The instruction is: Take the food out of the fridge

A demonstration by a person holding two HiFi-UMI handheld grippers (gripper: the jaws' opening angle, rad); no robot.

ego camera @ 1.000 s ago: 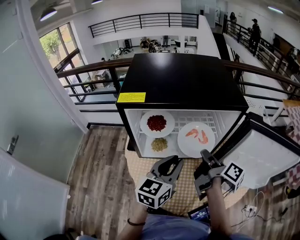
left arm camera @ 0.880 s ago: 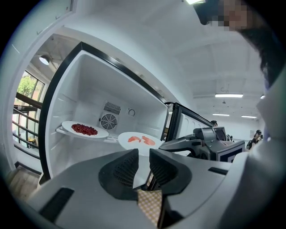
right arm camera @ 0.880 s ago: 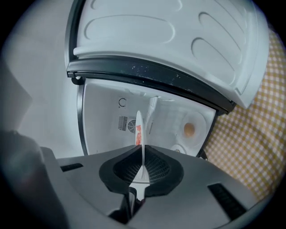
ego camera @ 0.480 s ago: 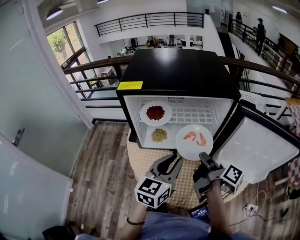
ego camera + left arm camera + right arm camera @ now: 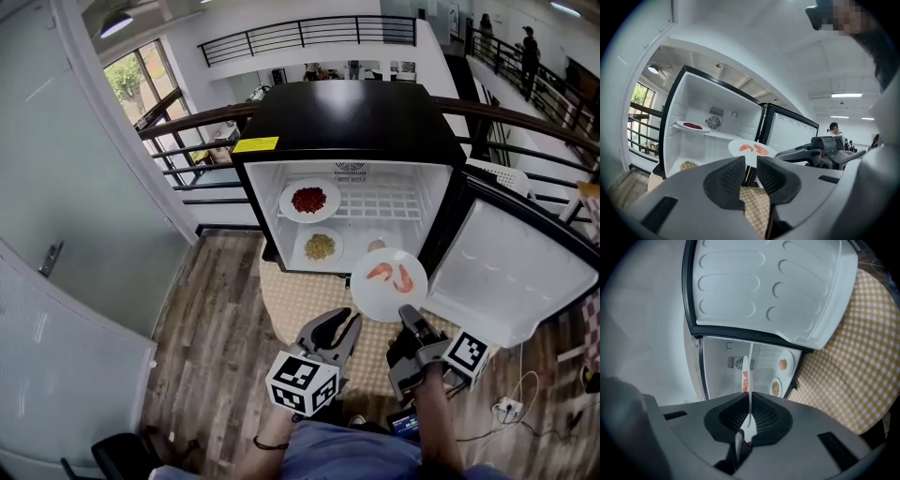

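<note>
**A:** Where was the shrimp plate (image 5: 389,283) at that point?

**B:** Clear of the fridge (image 5: 352,122), just outside its open mouth and over the checkered cloth (image 5: 291,305). The right tongs (image 5: 409,317) were pressed together on its near rim. So the plate lay flat and ran straight ahead of them toward the fridge. It's round, so there was no long axis to speak of, and the two shrimp lay side by side on it.

**A:** And the left tongs (image 5: 337,323)?

**B:** Slightly spread, with nothing between them. They hung just left of the plate, apart from it, and pointed at the fridge's opening.

**A:** What was left inside?

**B:** Three plates, by my count. A red-food plate (image 5: 309,200) sat on the upper shelf (image 5: 384,202), and a grain plate (image 5: 320,247) on the fridge floor below it. A small egg plate (image 5: 376,246) was to the right of the grain, toward the hinge side of the open door (image 5: 511,272).

**A:** So four plates, one out.

**B:** Yes, so I'd judge it about a quarter done. The red-food and grain plates lay ahead and to the left, nearer the left tongs, which were free. The right tongs would have had to put their plate down first, and I couldn't tell where.
</note>
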